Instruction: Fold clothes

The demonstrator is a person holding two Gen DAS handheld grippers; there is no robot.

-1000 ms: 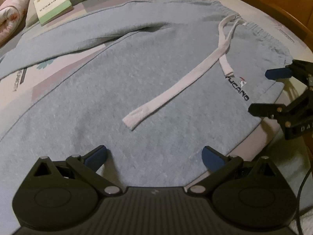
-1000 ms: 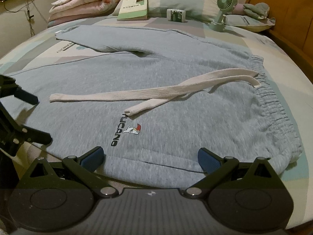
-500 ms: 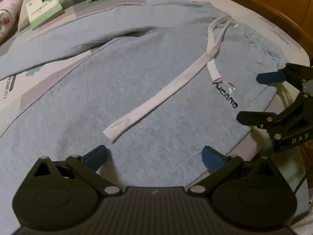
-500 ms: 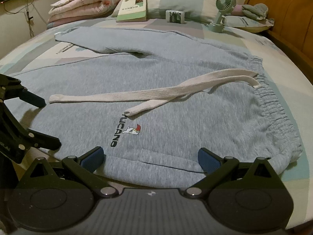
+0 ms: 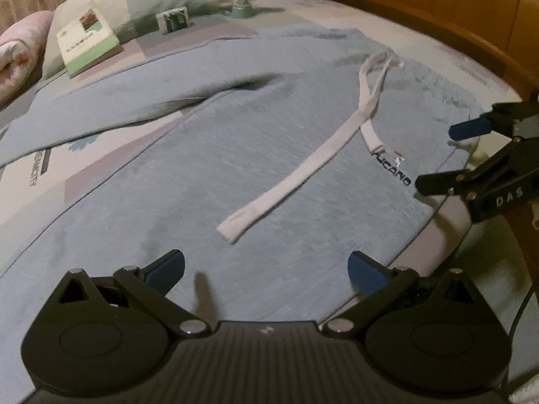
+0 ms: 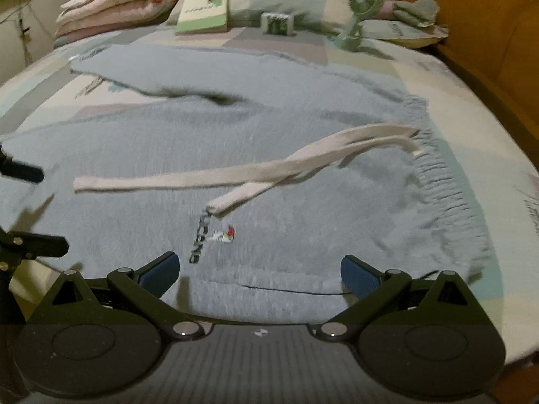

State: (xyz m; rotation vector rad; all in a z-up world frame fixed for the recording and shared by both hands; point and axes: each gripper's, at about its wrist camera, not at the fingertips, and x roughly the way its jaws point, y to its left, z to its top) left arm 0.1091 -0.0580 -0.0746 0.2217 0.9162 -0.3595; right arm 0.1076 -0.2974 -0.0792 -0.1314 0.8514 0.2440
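Left gripper [image 5: 266,267] spread wide, grasping nothing, low over the near edge of the bed [image 5: 465,67]. Light-blue sweatpants [image 5: 202,168] laid flat across the bed, waistband toward the right edge, legs running off to the left. White drawstring [image 5: 303,171] loose on the fabric beside a dark printed logo [image 5: 392,170], lettering blurred, perhaps a brand name. Right gripper [image 6: 259,271] likewise released, empty, at the near edge by the waistband. Book [image 6: 203,8] and small fan [image 6: 358,13] at the far edge.
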